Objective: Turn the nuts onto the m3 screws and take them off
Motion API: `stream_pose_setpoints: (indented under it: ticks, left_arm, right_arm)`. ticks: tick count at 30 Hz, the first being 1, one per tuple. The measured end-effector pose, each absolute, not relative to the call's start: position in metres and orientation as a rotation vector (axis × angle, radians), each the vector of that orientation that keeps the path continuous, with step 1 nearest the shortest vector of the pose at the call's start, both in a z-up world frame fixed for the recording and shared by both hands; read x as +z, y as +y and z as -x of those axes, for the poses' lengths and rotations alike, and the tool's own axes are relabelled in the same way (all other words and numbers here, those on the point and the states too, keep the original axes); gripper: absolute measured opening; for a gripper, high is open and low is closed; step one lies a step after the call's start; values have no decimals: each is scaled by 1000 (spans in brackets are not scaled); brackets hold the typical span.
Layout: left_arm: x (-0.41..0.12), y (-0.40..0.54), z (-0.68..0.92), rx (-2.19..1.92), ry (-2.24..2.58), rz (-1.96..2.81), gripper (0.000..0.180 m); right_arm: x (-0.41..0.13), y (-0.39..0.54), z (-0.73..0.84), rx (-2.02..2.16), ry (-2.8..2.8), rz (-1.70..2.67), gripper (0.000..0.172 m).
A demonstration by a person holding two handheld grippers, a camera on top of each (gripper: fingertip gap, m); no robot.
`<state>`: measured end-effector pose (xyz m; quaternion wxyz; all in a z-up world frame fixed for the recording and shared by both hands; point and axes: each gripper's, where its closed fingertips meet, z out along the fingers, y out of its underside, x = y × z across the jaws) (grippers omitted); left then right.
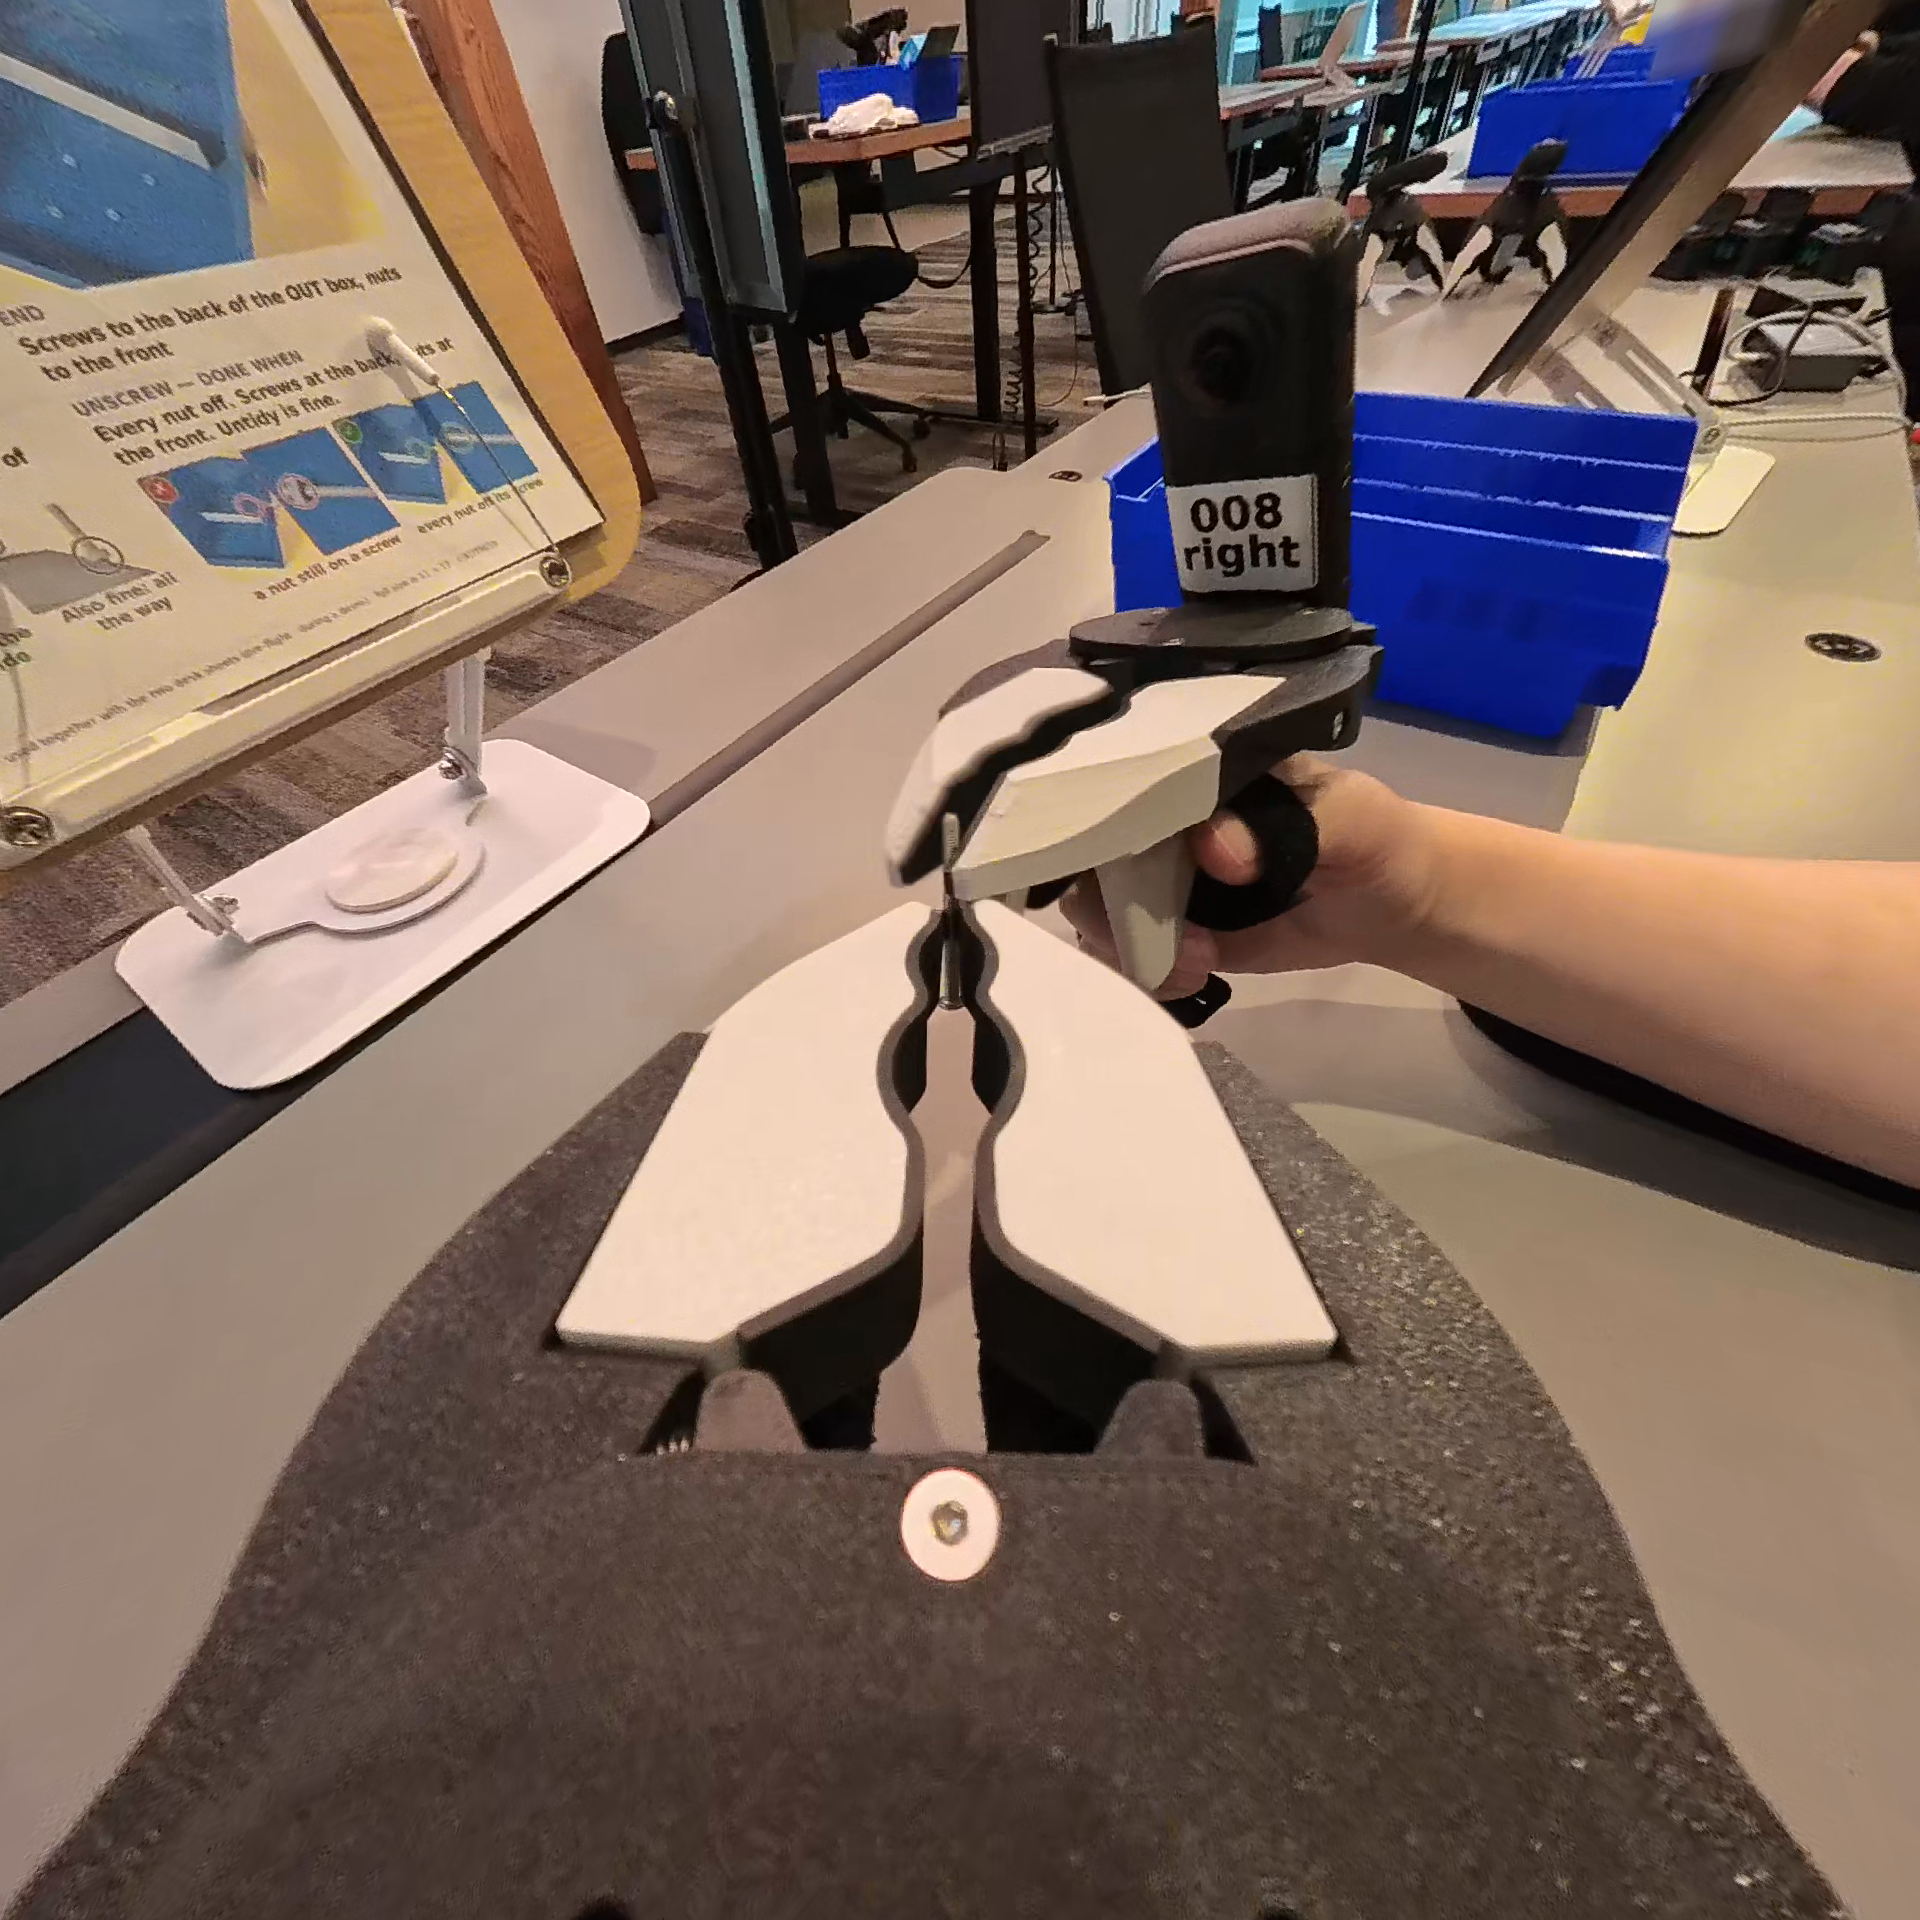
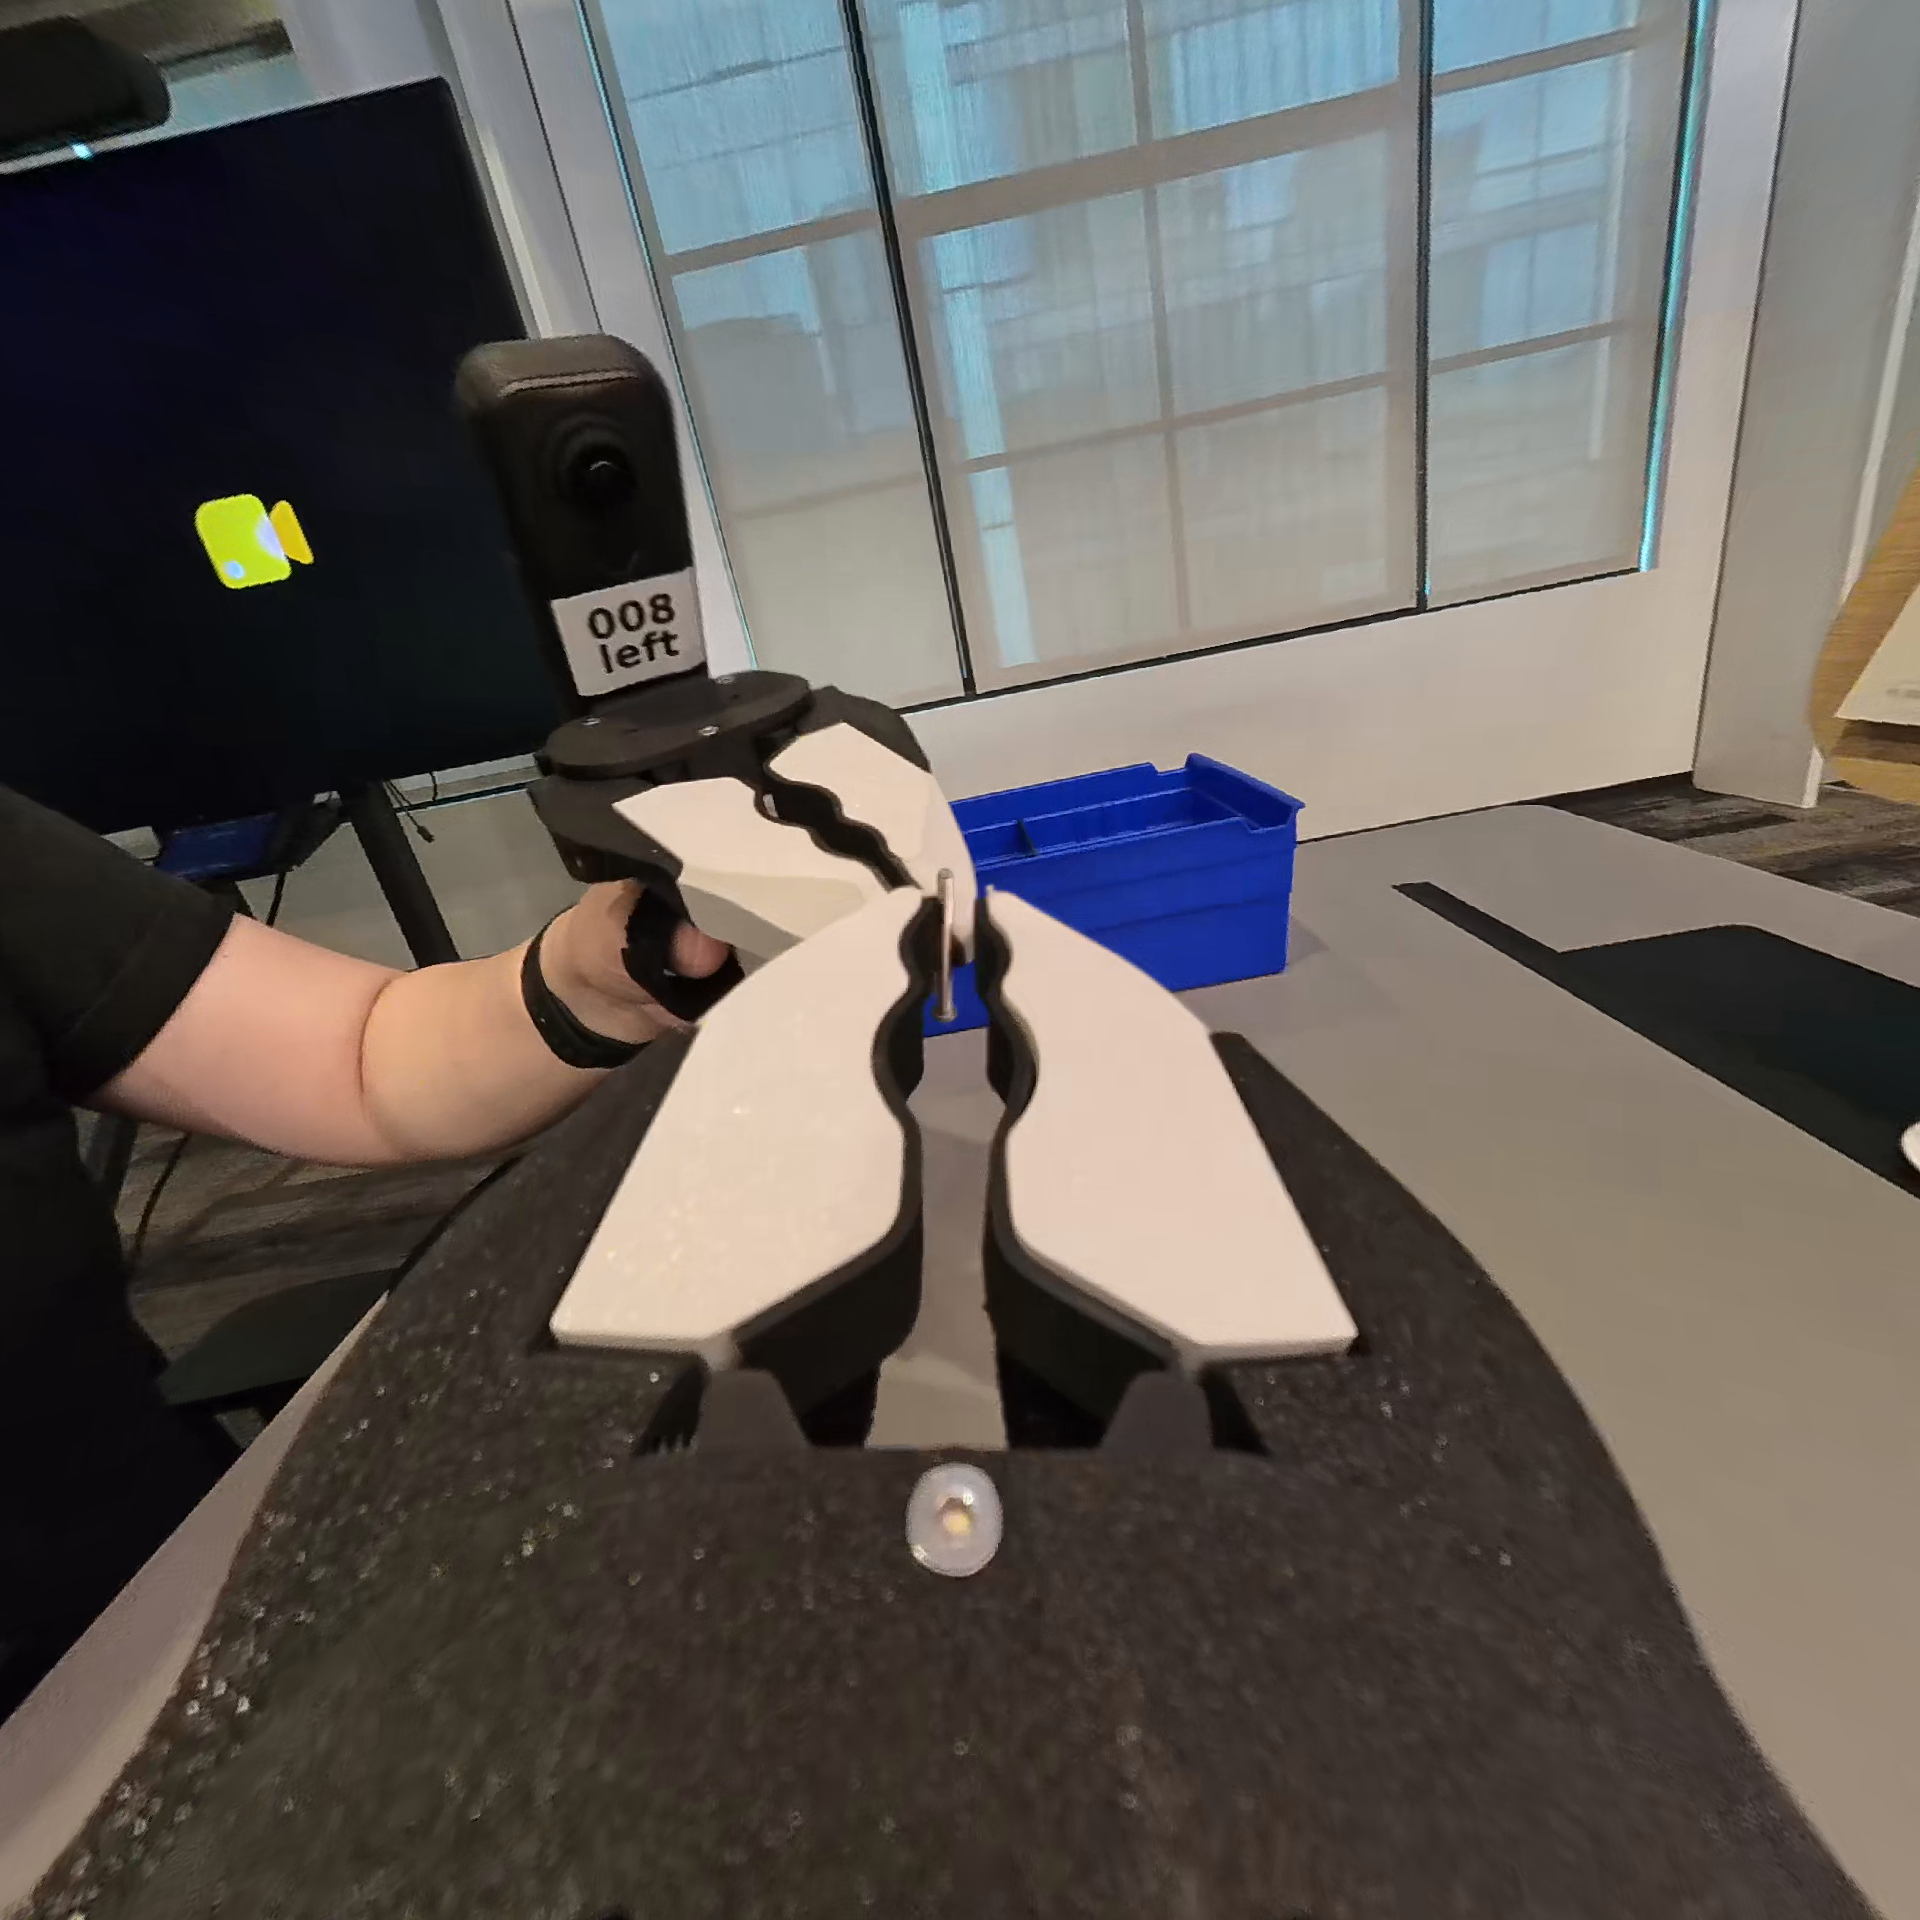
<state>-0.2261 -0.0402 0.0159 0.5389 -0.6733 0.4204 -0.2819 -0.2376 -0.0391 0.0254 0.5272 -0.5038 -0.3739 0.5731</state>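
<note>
A thin metal screw [image 1: 950, 966] stands upright in the air above the grey table [image 1: 665, 914], its head at the bottom. My left gripper [image 1: 951, 914] is shut on its shaft, and the head hangs below the fingers. My right gripper [image 1: 935, 873] comes in from the upper right with its tips closed around the screw's upper end. In the right wrist view the screw [image 2: 944, 966] runs down between the tips of my right gripper [image 2: 953, 899], and my left gripper [image 2: 956, 920] meets it from the left. A hand holds each gripper.
A blue bin [image 1: 1507, 561] stands behind the right gripper, and another blue bin [image 2: 1132, 894] sits behind the left one. An instruction sheet on a stand [image 1: 260, 416] with a white base [image 1: 384, 894] is at the left. A dark monitor [image 2: 239, 468] stands further back. My two grippers' fingertips are within a few centimetres of each other.
</note>
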Motion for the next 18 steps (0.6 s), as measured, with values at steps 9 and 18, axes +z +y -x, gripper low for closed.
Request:
stream_pose_setpoints:
  ticks: [9, 18]
  left_arm:
    - [13, -39, 233, -814, 994, 1673, 37]
    - [13, -39, 231, -1121, 968, 1794, 25]
  right_arm:
    - [34, -39, 231, 1493, -839, 1190, 2]
    - [24, -36, 233, 1556, -830, 1279, 2]
